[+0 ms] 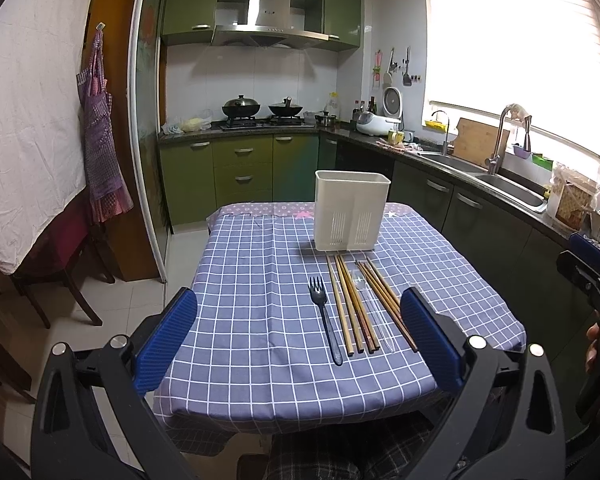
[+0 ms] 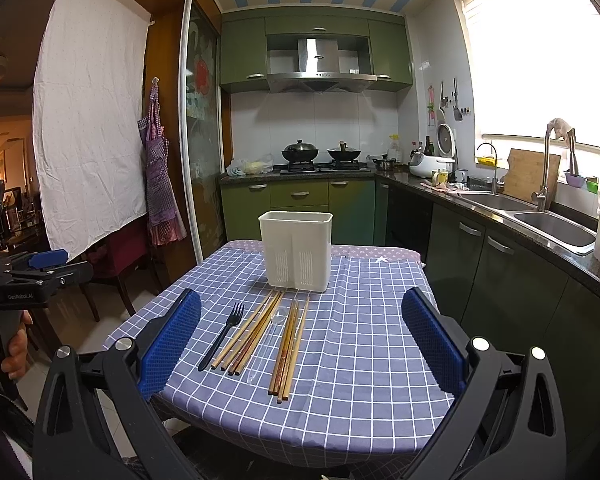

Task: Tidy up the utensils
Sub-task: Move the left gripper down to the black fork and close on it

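On the blue checked tablecloth, a black plastic fork, brown wooden chopsticks and what looks like a clear plastic spoon lie near the white slotted plastic holder. The left gripper and right gripper hover spread wide, empty.

L tongs: wide apart, empty | R tongs: same

Both wrist cams sit at the near edge of the checked worktop, looking along it toward the kitchen's back wall. Left cam frames the white caddy right of centre; right cam, left of centre. Shared: worktop, caddy, stove, sink.
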